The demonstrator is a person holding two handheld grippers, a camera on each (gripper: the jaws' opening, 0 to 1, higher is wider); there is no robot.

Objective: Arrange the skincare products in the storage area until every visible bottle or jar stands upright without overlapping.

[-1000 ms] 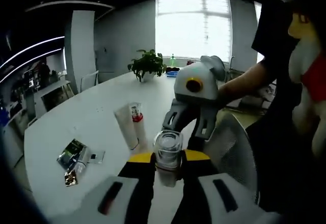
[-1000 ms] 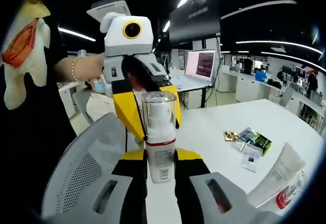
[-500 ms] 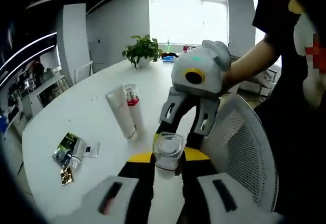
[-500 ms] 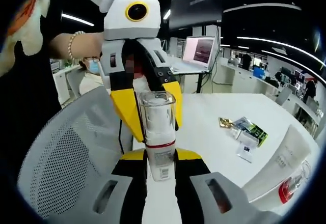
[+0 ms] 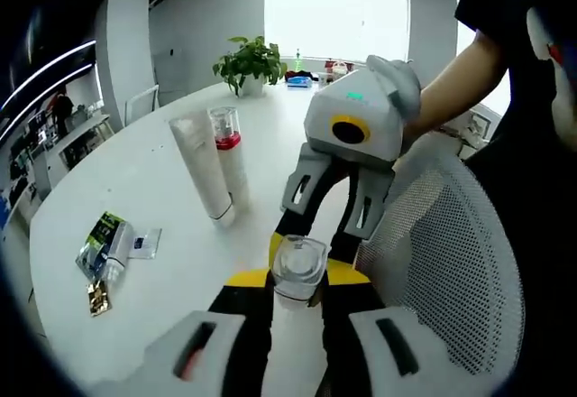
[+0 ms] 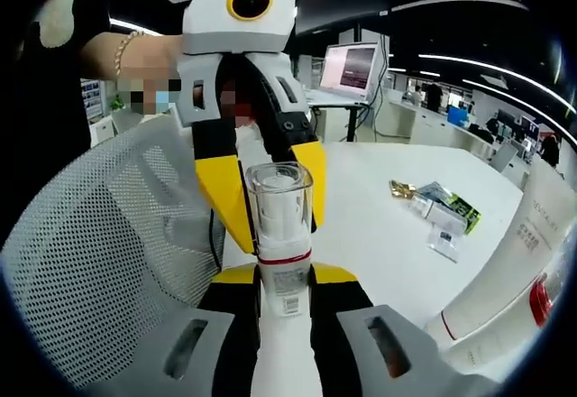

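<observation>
A small pump bottle (image 6: pixel 283 235) with a clear cap, a red band and a white body is held above the white table (image 5: pixel 153 180). My right gripper (image 6: pixel 284 280) is shut on its white body. My left gripper (image 5: pixel 297 278) faces it and is shut on the clear cap (image 5: pixel 298 266); its yellow jaws flank the cap in the right gripper view. A white tube (image 5: pixel 202 167) stands cap-down on the table, and right beside it stands a second red-banded bottle (image 5: pixel 229 153). In the right gripper view that tube (image 6: pixel 514 262) and that bottle (image 6: pixel 543 300) stand close at the right edge.
Flat sachets (image 5: pixel 104 245) lie on the table to the left, also seen as sachets (image 6: pixel 442 209) in the right gripper view. A grey mesh chair (image 5: pixel 451 262) stands beside the held bottle. A potted plant (image 5: pixel 248 59) and a laptop (image 6: pixel 347 68) sit farther off.
Both views have dropped closer to the table, so the tube and the standing bottle look larger. Both grippers still hold the same bottle between them.
</observation>
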